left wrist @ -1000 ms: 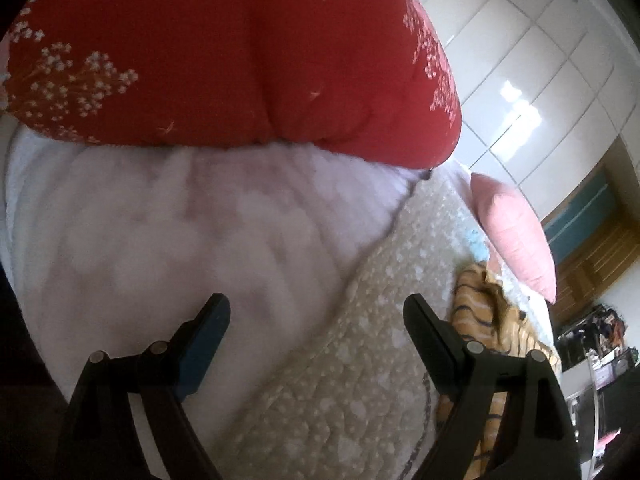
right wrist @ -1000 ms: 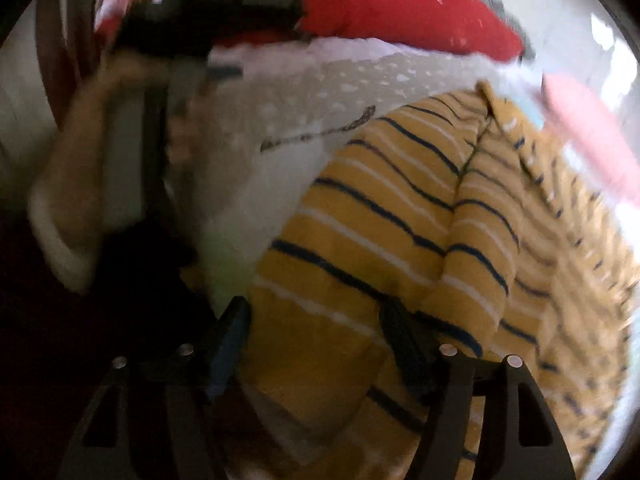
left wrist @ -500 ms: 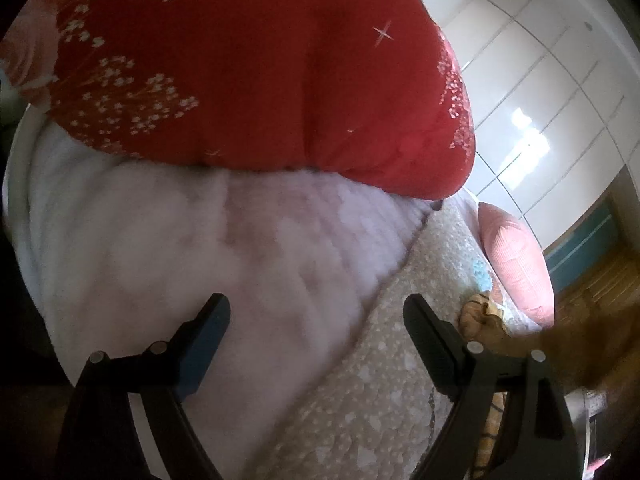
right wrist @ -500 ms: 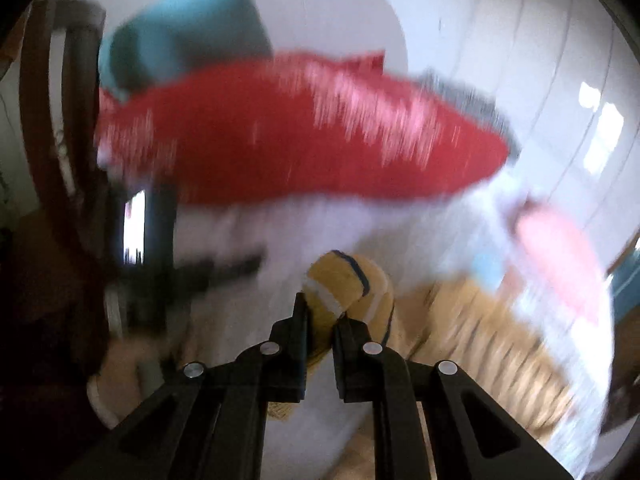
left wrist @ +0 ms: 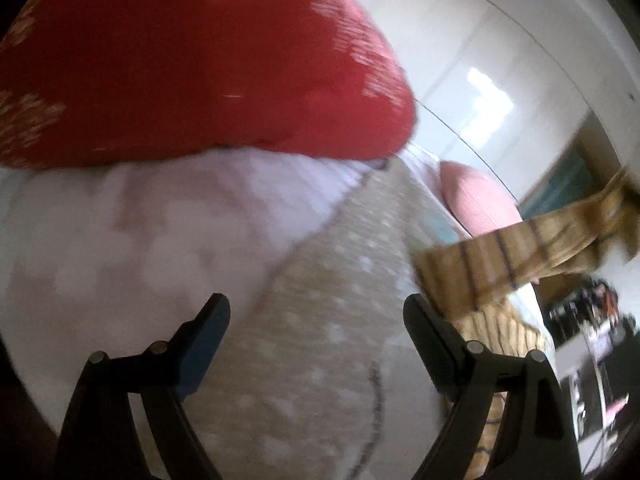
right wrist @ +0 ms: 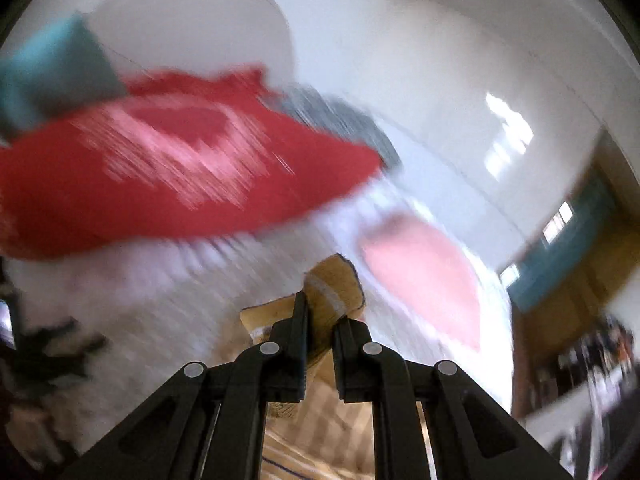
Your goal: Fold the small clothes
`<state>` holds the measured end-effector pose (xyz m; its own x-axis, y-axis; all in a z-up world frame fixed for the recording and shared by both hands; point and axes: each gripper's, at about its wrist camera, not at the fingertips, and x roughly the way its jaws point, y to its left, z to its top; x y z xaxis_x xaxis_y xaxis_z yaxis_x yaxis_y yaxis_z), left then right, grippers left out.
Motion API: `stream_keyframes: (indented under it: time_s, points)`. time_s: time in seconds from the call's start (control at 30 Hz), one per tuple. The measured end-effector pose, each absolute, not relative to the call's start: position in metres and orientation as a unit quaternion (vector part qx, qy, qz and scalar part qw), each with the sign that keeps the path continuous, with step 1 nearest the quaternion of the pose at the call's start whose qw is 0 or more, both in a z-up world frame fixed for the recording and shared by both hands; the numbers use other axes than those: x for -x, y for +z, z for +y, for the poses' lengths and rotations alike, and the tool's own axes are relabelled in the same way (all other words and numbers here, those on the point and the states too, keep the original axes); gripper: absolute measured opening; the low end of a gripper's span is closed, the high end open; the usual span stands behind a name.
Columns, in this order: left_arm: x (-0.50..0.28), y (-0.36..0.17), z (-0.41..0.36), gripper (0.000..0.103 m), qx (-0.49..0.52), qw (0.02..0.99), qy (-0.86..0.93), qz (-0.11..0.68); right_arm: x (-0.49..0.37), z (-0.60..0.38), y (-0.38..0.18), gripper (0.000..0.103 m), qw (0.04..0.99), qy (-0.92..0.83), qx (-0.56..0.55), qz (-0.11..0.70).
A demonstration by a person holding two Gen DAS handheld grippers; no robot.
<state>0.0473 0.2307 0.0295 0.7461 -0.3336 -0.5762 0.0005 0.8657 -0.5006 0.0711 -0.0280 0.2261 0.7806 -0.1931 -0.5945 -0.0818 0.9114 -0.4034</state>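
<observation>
With the right gripper [right wrist: 320,312] clenched on the striped garment's [right wrist: 334,284] edge, the left gripper [left wrist: 316,316], jaws released and empty, should pinch the cloth hanging off to their right.

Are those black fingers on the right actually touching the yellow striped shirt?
Touching. In the right wrist view, the right gripper has its fingers pinched together on a bunched fold of the yellow striped shirt, with fabric poking out above them.
</observation>
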Motion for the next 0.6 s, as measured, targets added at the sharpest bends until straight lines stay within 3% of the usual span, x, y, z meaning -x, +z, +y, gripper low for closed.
stream_keyframes:
  time_s: [0.23, 0.3, 0.4, 0.47, 0.53, 0.6]
  points:
    - [-0.045, 0.036, 0.165, 0.088, 0.176, 0.905, -0.163, 0.351, -0.101, -0.179, 0.115, 0.012, 0.863, -0.166, 0.174, 0.444]
    - [-0.047, 0.035, 0.151, 0.088, 0.168, 0.901, -0.179, 0.358, -0.109, -0.214, 0.076, 0.033, 0.828, -0.196, 0.171, 0.497]
    - [-0.050, 0.032, 0.134, 0.088, 0.169, 0.889, -0.206, 0.371, -0.108, -0.240, 0.052, 0.046, 0.808, -0.233, 0.178, 0.511]
    - [-0.052, 0.030, 0.121, 0.087, 0.159, 0.887, -0.215, 0.378, -0.103, -0.254, 0.048, 0.058, 0.816, -0.231, 0.148, 0.509]
    - [-0.052, 0.029, 0.111, 0.088, 0.149, 0.885, -0.221, 0.381, -0.098, -0.265, 0.053, 0.060, 0.832, -0.220, 0.097, 0.501]
    - [-0.051, 0.028, 0.103, 0.088, 0.142, 0.883, -0.227, 0.385, -0.098, -0.273, 0.057, 0.069, 0.846, -0.190, 0.045, 0.496]
